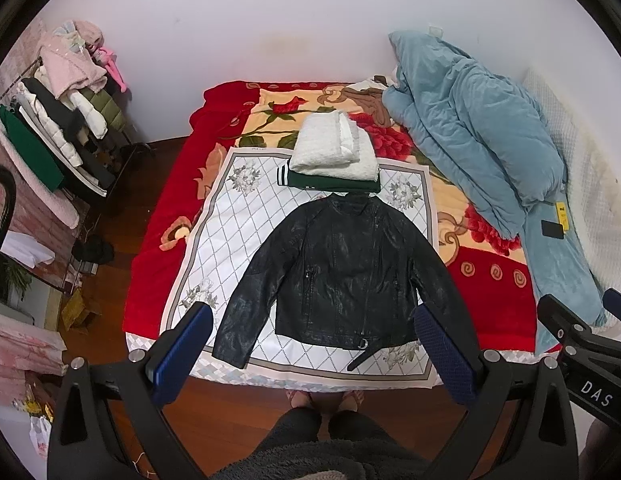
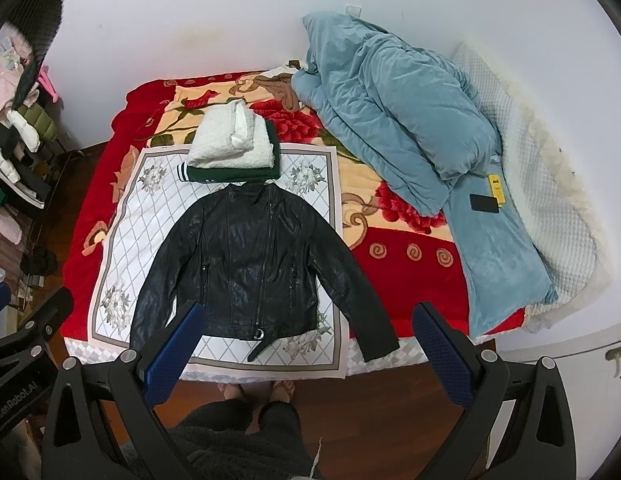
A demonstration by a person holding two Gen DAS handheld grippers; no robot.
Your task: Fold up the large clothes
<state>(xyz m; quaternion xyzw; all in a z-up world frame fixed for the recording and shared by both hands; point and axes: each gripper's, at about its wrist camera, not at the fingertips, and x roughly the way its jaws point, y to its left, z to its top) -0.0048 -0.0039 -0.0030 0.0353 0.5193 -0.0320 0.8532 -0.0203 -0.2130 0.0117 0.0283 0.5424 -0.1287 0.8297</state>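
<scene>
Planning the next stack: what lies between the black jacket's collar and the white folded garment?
A folded green garment under the white folded garment, touching the black jacket collar; both views show it.

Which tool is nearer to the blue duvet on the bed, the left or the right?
Right, as far as I can judge. The right tool hangs over the jacket's hem, on the duvet side; the left tool is over the hem farther from the duvet. Both are open and empty.

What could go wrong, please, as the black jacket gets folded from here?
The black jacket has a loose belt strap near the bed edge; it may dangle out of the fold. Its collar lies right by the folded stack, which a sweep could topple. The glossy surface may slip from the left gripper or right gripper.
</scene>
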